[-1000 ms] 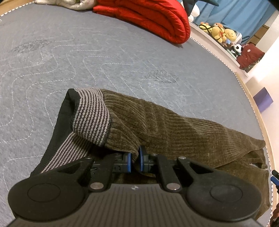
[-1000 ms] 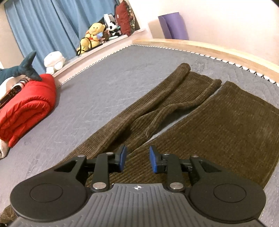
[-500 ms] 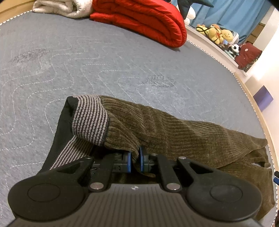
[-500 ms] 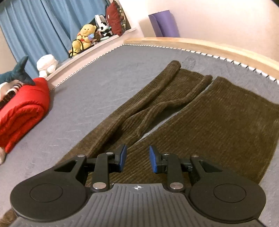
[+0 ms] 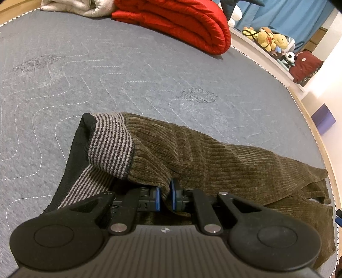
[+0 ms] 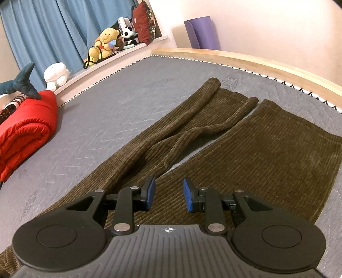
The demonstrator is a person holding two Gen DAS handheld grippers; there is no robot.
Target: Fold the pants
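Observation:
Brown corduroy pants (image 5: 213,156) lie on a grey quilted mattress (image 5: 106,74). Their striped waistband (image 5: 111,141) is turned over at the left. My left gripper (image 5: 165,197) is shut on a fold of the corduroy near the waistband and holds it a little raised. In the right wrist view both legs (image 6: 267,149) stretch away; the left leg (image 6: 181,128) is twisted and bunched, the right one lies flat. My right gripper (image 6: 167,195) is open and empty just above the flat leg near the crotch.
A folded red quilt (image 5: 181,23) and a pale blanket (image 5: 70,6) lie at the mattress's far side. Stuffed toys (image 6: 102,45) sit on a ledge by blue curtains. A wooden bed edge (image 6: 256,62) and a purple rolled mat (image 6: 201,32) lie beyond the cuffs.
My left gripper has pulled back a little with the pants still held. My right gripper has shifted slightly along the flat leg and stayed open.

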